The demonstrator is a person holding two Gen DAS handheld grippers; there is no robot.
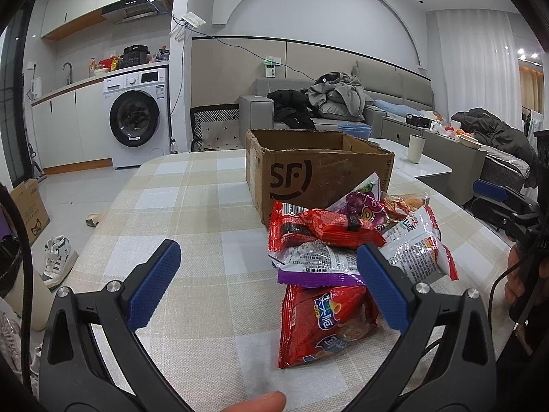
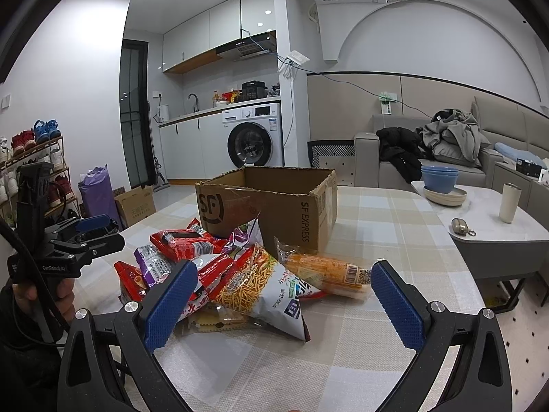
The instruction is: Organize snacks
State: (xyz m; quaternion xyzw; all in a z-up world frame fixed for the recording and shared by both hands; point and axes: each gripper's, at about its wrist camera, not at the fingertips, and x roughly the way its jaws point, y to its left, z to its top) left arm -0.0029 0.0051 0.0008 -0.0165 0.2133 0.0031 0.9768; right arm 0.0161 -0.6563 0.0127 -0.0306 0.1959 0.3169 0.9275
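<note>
**Snack sorting: table stock and grip status**

Item 1. Open brown corrugated cardboard box [image 2: 274, 202], black courier print, flaps up, standing on the beige-and-white checked tablecloth [image 1: 192, 199]. Interior not visible from either view; contents cannot be told.

Item 2. Loose heap of foil snack packets [image 1: 343, 240], resting against the box's near face. Includes a red crinkled packet [image 1: 326, 322] nearest the left tool, a purple-edged silver packet [image 1: 319, 264] partly over it, a white bag printed with fried noodle sticks [image 2: 260, 285], and a clear-wrapped orange roll [image 2: 326, 269] beside it. None yet boxed, as far as can be seen.

Item 3. Left gripper [image 1: 267, 285]: blue ribbed pads spread wide, nothing held; the right pad overlaps the heap in view, contact uncertain.

Item 4. Right gripper [image 2: 284, 305]: pads equally wide apart, empty, framing the noodle-stick bag.

Risks, judged:
- Packets overlap, so closing on one may drag or lift its neighbour.
- Slick, air-filled foil could squirt from the pads, or the snacks be crushed by a hard squeeze.
- Both tools work one heap; they could collide.
</note>
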